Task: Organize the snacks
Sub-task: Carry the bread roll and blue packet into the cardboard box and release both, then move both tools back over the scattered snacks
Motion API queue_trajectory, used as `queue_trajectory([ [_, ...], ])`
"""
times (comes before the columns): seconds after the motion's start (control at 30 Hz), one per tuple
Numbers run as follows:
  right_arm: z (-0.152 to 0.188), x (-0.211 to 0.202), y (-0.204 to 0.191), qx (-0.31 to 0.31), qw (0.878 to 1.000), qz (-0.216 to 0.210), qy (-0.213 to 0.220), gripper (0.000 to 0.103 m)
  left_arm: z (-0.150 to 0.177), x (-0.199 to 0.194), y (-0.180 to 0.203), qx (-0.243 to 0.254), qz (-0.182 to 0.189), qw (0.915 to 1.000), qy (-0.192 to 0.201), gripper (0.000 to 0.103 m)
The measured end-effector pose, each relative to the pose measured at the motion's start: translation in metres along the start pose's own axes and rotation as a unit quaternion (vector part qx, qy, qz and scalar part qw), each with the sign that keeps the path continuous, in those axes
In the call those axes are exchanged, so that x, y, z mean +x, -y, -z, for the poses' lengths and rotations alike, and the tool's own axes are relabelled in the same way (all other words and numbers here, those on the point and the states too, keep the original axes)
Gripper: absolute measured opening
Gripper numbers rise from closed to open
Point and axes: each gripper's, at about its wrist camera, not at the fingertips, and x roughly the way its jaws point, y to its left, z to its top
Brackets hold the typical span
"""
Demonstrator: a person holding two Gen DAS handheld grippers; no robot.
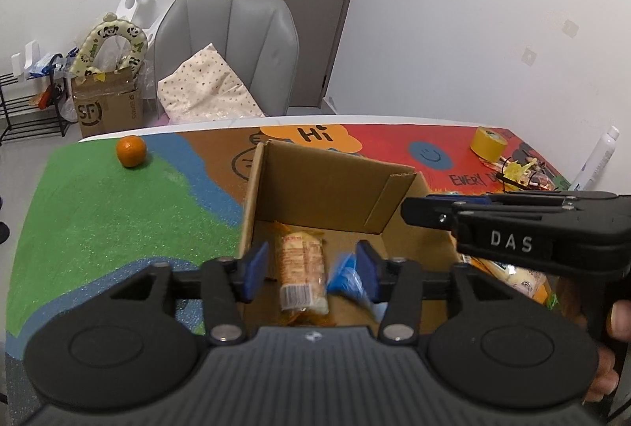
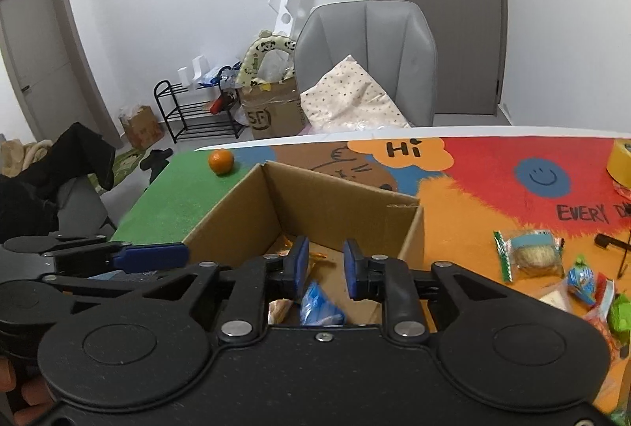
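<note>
Both claws, left claw (image 1: 311, 270) and right claw (image 2: 325, 264), are held released over the cardboard box (image 1: 331, 181); the blue packet (image 1: 345, 274), seemingly falling, could be snagged.

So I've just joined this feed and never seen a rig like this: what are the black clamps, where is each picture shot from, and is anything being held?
They are hand-held two-finger grippers, one in each of a person's hands, each carrying a camera that looks along its blue pads. One picture is from the left gripper, the other from the right gripper. Both hang over an open cardboard box on a colourful table mat. Neither holds anything: both sets of jaws stand apart with nothing pressed between them. In the box lie a long orange-wrapped snack and a blue packet. More wrapped snacks wait on the mat right of the box. An orange and a roll of yellow tape sit further back.
</note>
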Motion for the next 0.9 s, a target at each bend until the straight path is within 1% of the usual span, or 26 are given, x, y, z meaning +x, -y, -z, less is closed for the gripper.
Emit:
queue_trajectory([
  [0.1, 0.003, -0.008, 0.003, 0.005, 1.000, 0.002, 0.003, 0.024, 0.003, -0.006, 0.003, 0.003, -0.005, 1.0000, 0.004, 0.064],
  [0.17, 0.007, -0.013, 0.005, 0.009, 1.000, 0.005, 0.002, 0.028, 0.005, -0.009, 0.006, 0.004, -0.002, 1.0000, 0.006, 0.069],
  [0.23, 0.011, -0.018, 0.008, 0.013, 1.000, 0.006, 0.000, 0.035, 0.008, -0.011, 0.008, 0.005, -0.001, 1.0000, 0.008, 0.075],
  [0.27, 0.014, -0.021, 0.009, 0.015, 1.000, 0.006, -0.001, 0.038, 0.009, -0.013, 0.009, 0.006, -0.002, 0.9999, 0.009, 0.077],
  [0.3, 0.017, -0.024, 0.010, 0.018, 1.000, 0.007, -0.001, 0.043, 0.011, -0.015, 0.009, 0.006, -0.002, 0.9999, 0.009, 0.079],
  [0.4, 0.025, -0.034, 0.012, 0.020, 1.000, 0.012, 0.003, 0.047, 0.014, -0.019, 0.013, 0.006, -0.001, 0.9999, 0.012, 0.082],
  [0.43, 0.027, -0.037, 0.014, 0.022, 1.000, 0.012, 0.004, 0.051, 0.015, -0.021, 0.014, 0.006, -0.002, 0.9999, 0.013, 0.085],
  [0.53, 0.035, -0.047, 0.018, 0.027, 1.000, 0.014, 0.009, 0.058, 0.019, -0.026, 0.020, 0.010, -0.002, 0.9998, 0.015, 0.087],
  [0.57, 0.037, -0.050, 0.020, 0.030, 0.999, 0.015, 0.011, 0.060, 0.021, -0.028, 0.022, 0.012, 0.001, 0.9998, 0.015, 0.088],
  [0.63, 0.042, -0.056, 0.023, 0.039, 0.999, 0.017, 0.015, 0.068, 0.025, -0.033, 0.024, 0.014, 0.006, 0.9997, 0.017, 0.089],
  [0.7, 0.047, -0.063, 0.025, 0.048, 0.998, 0.020, 0.020, 0.071, 0.029, -0.039, 0.025, 0.015, 0.012, 0.9996, 0.019, 0.091],
  [0.77, 0.053, -0.071, 0.026, 0.059, 0.998, 0.023, 0.027, 0.078, 0.032, -0.043, 0.025, 0.009, 0.018, 0.9996, 0.019, 0.093],
  [0.83, 0.059, -0.080, 0.026, 0.066, 0.997, 0.026, 0.037, 0.094, 0.037, -0.046, 0.026, 0.003, 0.025, 0.9995, 0.019, 0.096],
  [0.9, 0.064, -0.088, 0.025, 0.066, 0.996, 0.036, 0.050, 0.100, 0.041, -0.049, 0.027, 0.004, 0.029, 0.9995, 0.015, 0.096],
])
